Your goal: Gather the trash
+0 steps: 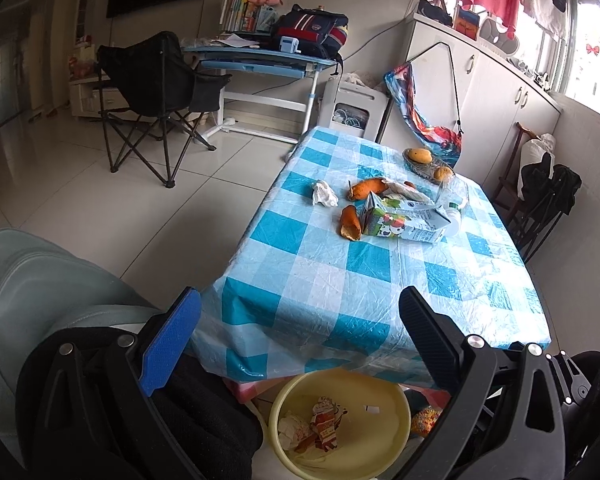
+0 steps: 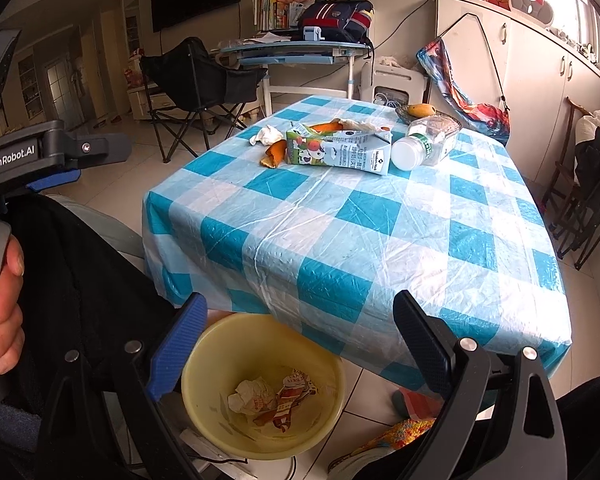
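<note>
A flattened milk carton [image 1: 402, 220] [image 2: 338, 150] lies on the blue-checked table [image 1: 340, 280] [image 2: 380, 232], with orange peels [image 1: 350, 222] [image 2: 275, 153] and a crumpled tissue [image 1: 325, 194] [image 2: 266, 135] beside it. A clear plastic bottle [image 2: 424, 144] [image 1: 454, 204] lies to the carton's right. Below the table's near edge stands a yellow bin [image 1: 340, 424] [image 2: 260, 388] holding crumpled paper and a torn wrapper. My left gripper [image 1: 300, 344] and my right gripper [image 2: 296, 348] hover above the bin, both open and empty.
A bowl with mangoes [image 1: 426, 162] [image 2: 420, 111] sits at the table's far side. A black folding chair [image 1: 156, 96] and a blue desk [image 1: 260, 64] stand beyond it. White cabinets [image 1: 492, 80] line the right wall. A person's hand [image 2: 0, 312] holds the left gripper's handle.
</note>
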A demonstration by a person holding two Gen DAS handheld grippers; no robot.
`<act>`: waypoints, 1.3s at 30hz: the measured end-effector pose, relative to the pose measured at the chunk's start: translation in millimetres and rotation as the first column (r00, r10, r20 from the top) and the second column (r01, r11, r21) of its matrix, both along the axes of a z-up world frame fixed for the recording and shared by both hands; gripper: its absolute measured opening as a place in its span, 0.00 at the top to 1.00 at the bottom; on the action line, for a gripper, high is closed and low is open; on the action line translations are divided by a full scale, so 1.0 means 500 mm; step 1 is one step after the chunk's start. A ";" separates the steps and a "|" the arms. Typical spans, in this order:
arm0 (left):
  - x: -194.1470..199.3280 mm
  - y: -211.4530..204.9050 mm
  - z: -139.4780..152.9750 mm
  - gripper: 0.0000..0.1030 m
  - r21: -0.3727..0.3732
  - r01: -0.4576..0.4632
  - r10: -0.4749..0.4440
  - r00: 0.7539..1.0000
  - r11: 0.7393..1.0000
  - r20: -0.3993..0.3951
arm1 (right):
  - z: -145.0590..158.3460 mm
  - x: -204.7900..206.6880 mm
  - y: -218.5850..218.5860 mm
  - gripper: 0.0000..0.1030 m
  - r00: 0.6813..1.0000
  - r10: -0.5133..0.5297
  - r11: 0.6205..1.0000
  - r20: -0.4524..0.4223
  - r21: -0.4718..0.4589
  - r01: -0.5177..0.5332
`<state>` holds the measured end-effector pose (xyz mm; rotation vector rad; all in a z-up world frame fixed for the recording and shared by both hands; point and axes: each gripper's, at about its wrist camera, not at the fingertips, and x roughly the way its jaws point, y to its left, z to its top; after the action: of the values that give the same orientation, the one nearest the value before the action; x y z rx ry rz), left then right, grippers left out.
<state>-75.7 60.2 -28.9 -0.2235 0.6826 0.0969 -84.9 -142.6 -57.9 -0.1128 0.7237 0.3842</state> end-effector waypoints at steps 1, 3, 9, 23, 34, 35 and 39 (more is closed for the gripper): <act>0.008 0.007 0.005 0.07 -0.007 -0.006 0.006 1.000 1.000 0.001 | 0.007 0.008 0.001 0.13 1.000 0.007 1.000 0.009 -0.003 -0.007; 0.031 0.023 0.012 0.07 -0.024 -0.024 0.023 1.000 0.999 -0.006 | 0.018 0.027 0.006 0.12 0.999 0.024 1.000 0.023 -0.011 -0.024; 0.149 0.042 0.018 0.07 -0.034 -0.040 0.039 0.998 0.999 -0.045 | 0.038 0.101 0.016 0.13 0.996 0.066 0.997 0.056 -0.036 -0.064; 0.481 -0.016 -0.095 0.07 0.119 0.041 -0.005 0.957 0.992 -0.289 | 0.060 0.266 0.086 0.13 0.955 0.262 0.941 0.137 -0.253 -0.222; 0.558 -0.032 -0.130 0.21 0.104 0.106 -0.065 0.940 0.989 -0.334 | -0.030 0.426 0.156 0.13 0.877 0.453 0.762 -0.161 -0.440 -0.475; 0.561 -0.033 -0.134 0.25 0.100 0.113 -0.073 0.938 0.989 -0.339 | -0.041 0.435 0.156 0.13 0.870 0.453 0.754 -0.194 -0.438 -0.490; 0.570 -0.033 -0.140 0.40 0.021 0.142 -0.127 0.934 0.990 -0.333 | -0.041 0.444 0.151 0.15 0.871 0.442 0.768 -0.212 -0.412 -0.490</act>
<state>209.0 43.6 -98.8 -0.1168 1.0285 0.0173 137.1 -67.1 -78.4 -0.7396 0.8790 0.6984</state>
